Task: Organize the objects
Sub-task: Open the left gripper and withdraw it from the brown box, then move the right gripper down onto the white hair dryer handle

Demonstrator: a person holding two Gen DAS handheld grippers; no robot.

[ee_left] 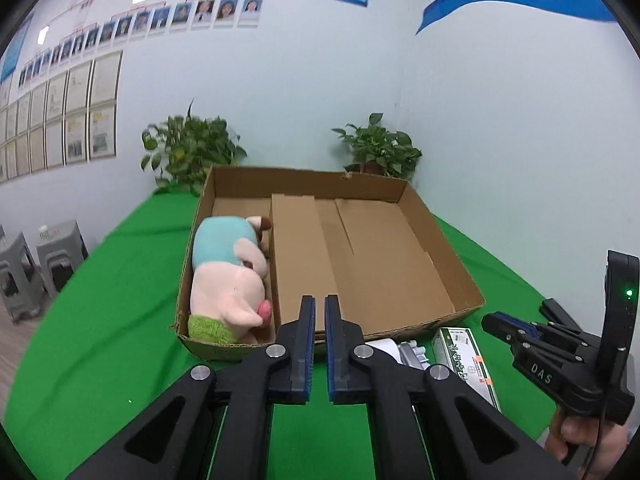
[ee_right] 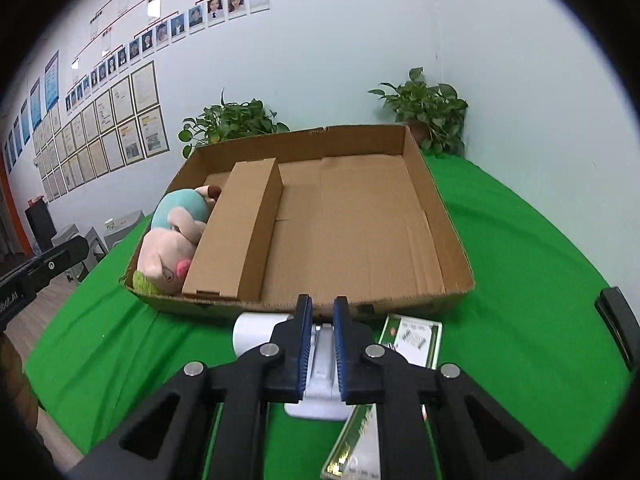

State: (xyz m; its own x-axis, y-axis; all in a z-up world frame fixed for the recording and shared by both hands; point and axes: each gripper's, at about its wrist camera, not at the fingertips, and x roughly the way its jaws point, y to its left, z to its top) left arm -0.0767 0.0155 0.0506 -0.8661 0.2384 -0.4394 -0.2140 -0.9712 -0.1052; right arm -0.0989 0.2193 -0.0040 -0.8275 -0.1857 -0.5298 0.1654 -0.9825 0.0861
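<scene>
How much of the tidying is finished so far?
Done: the pink-and-blue plush toy lies in the brown cardboard tray's left compartment. In hand: the right hand-held gripper straddles a white plastic object, grip unclear. Left: the green-and-white carton and white roll.

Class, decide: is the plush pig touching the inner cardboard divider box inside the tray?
Touching. In the right wrist view the plush pig presses against the divider box, with no gap between them along its side.
</scene>
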